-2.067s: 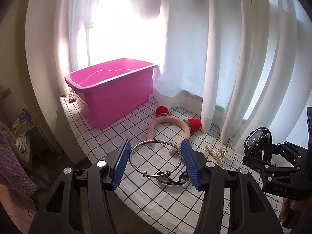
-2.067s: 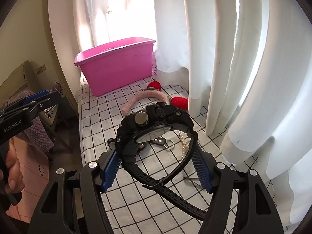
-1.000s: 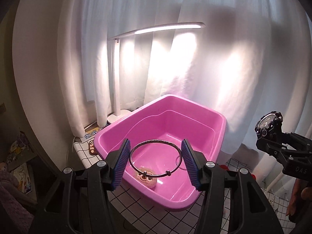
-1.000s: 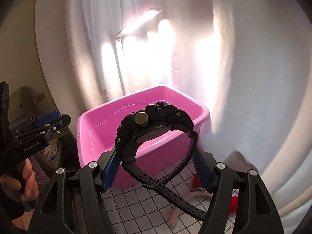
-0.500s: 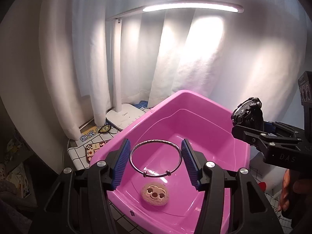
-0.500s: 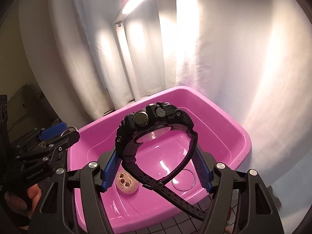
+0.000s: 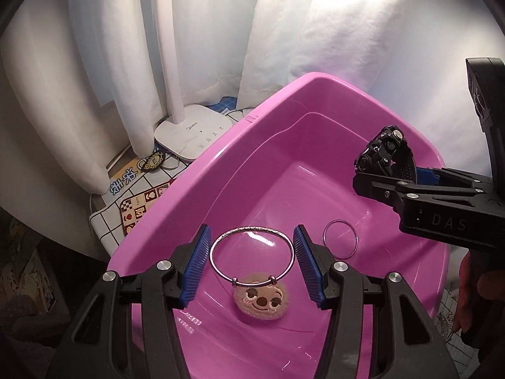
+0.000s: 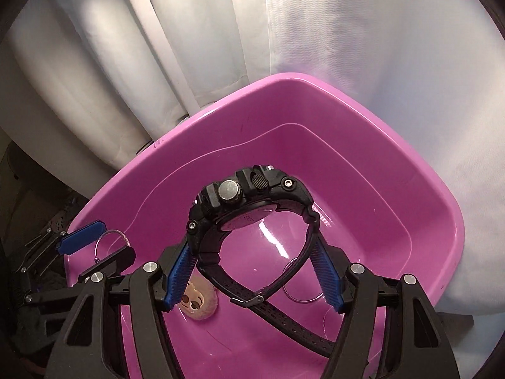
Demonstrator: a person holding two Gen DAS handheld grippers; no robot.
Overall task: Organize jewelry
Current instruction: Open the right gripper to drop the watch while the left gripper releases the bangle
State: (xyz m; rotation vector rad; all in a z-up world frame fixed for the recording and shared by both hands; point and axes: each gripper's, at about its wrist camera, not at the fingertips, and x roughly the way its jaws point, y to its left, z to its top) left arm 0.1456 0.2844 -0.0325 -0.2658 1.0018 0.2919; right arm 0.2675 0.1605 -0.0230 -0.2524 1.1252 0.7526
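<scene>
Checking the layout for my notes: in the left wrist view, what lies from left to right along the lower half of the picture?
Patterned mat → silver bangle in the left gripper → thin ring on the pink tub floor → right gripper holding the black watch.

Two grippers hang over a tub (image 7: 202, 170) beside a curtain (image 7: 277, 31). The left gripper (image 7: 251, 260) holds a bangle (image 7: 251, 254) between its pads; the right gripper (image 8: 252, 271), to its right, holds a watch (image 8: 249, 202). In the tub lie a patch (image 7: 261, 300), below the bangle, and a ring (image 7: 340, 239) to the patch's right. Behind the tub's left rim a lamp base (image 7: 193, 134) stands on the table (image 7: 104, 230), with a mat (image 7: 139, 205) in front of it.
</scene>
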